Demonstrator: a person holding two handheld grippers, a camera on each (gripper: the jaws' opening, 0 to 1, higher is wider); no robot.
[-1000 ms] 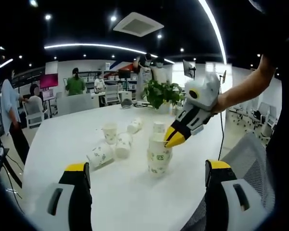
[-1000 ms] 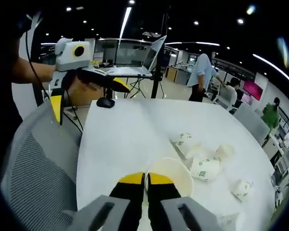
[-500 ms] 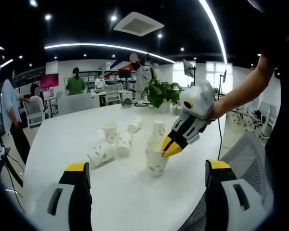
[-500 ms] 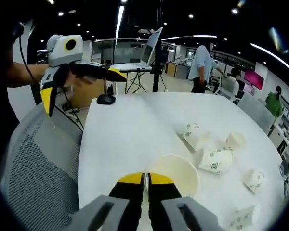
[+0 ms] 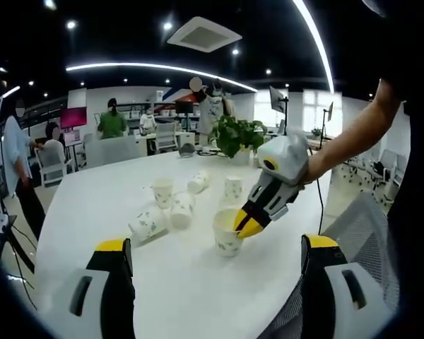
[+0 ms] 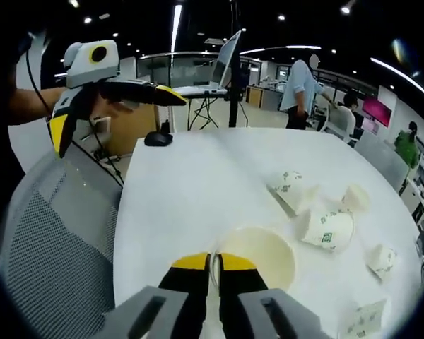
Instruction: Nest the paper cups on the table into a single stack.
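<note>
Right gripper pinches upright cup stack's rim; left gripper gapes wide.

opposing views, both near, sharing table

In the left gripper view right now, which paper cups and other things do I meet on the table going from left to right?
Lying cup → upright cup → second lying cup → far lying cup → held cup, pinched at its rim by the right gripper.

right tool pinches cup rim; loose cups beyond.
</note>
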